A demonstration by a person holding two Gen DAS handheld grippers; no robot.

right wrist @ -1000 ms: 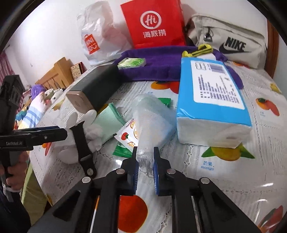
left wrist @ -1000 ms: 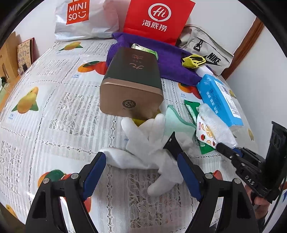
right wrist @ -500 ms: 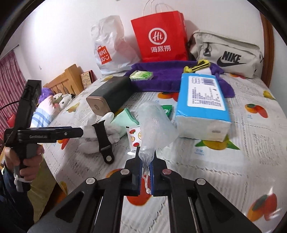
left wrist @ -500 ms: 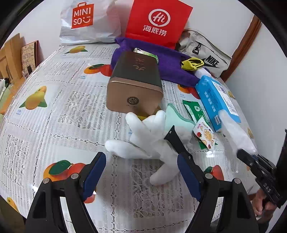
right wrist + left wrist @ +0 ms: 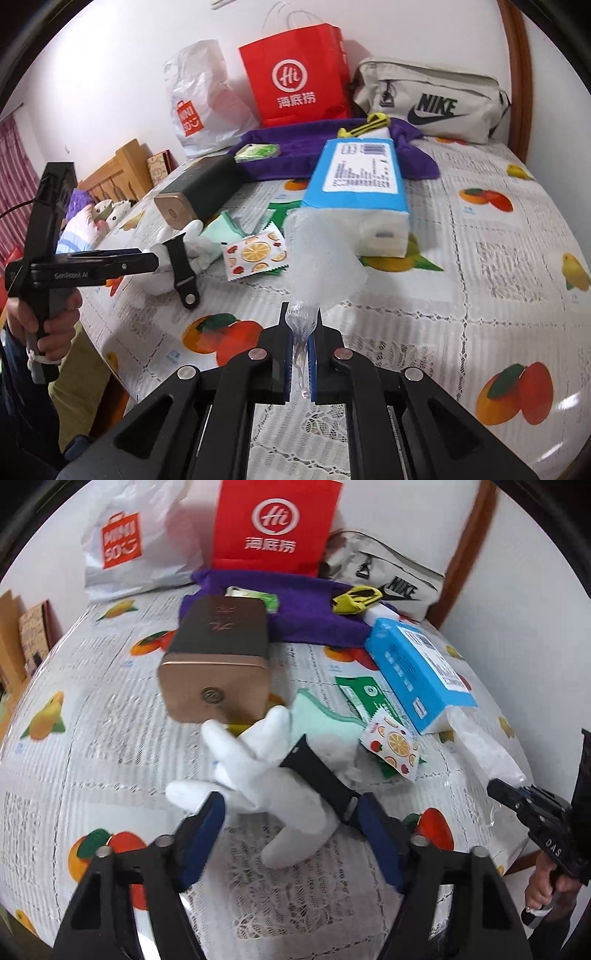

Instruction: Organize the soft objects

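Note:
A pair of white gloves (image 5: pixel 266 775) lies on the fruit-print tablecloth with a black watch strap (image 5: pixel 317 779) across it. My left gripper (image 5: pixel 290 812) straddles both, and its jaws are closing; the blue pads (image 5: pixel 207 823) stand at the gloves' edges without squeezing them. My right gripper (image 5: pixel 301 332) is shut on the neck of a clear plastic bag (image 5: pixel 321 258), held just above the cloth in front of the blue tissue pack (image 5: pixel 362 184). The left wrist view shows that bag (image 5: pixel 480 749) and right gripper (image 5: pixel 517 797) at the right edge.
A green-and-gold box (image 5: pixel 218 664) lies just behind the gloves. A mint cloth (image 5: pixel 325 716), fruit sachet (image 5: pixel 391 746) and green packet (image 5: pixel 365 698) lie beside them. At the back are a purple towel (image 5: pixel 314 616), red paper bag (image 5: pixel 273 524), white shopping bag (image 5: pixel 129 542) and Nike bag (image 5: pixel 388 579).
My left gripper has moved in over the gloves and its jaws have narrowed. The right gripper has drawn the plastic bag back, away from the tissue pack and sachet.

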